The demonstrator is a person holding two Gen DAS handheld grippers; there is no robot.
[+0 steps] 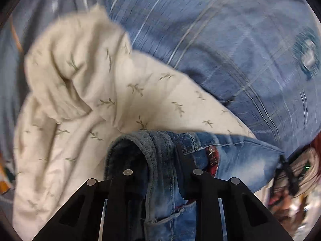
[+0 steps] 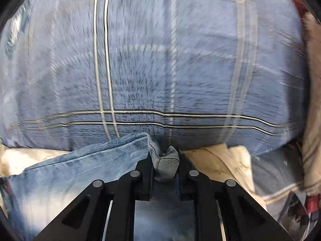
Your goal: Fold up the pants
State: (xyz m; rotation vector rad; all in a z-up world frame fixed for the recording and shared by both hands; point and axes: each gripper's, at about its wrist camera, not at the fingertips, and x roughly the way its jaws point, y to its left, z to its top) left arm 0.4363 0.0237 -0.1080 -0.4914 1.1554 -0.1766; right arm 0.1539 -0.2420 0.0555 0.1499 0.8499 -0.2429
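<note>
A blue bedcover (image 2: 180,60) crossed by pale double stripes fills most of both views, blurred by motion, and it is the surface beneath everything else. On it lies a rumpled cream sheet (image 1: 84,92) printed with small green sprigs, bunched into a high fold at the upper left of the left wrist view and showing as pale strips on either side of the denim in the right wrist view. The jeans (image 1: 240,156), faded blue denim, stretch between the two tools over the cream sheet and the bedcover, hanging as a band with a stitched seam along the upper edge. A patch of red checked fabric (image 1: 212,160) with a row of small studs shows at an opening in the denim near the left tool. The left tool (image 1: 160,152) is pinching a thick, rolled hem of the jeans, with several layers of denim bunched between its black fingers (image 1: 181,160) and draped down over the frame. The right tool (image 2: 165,158) is likewise pinching the jeans, a small folded corner of the denim standing up between its fingers (image 2: 147,160). At the far right edge of the left wrist view, part of the other tool's body with a small green light (image 1: 307,167) is visible but too blurred to make out.
</note>
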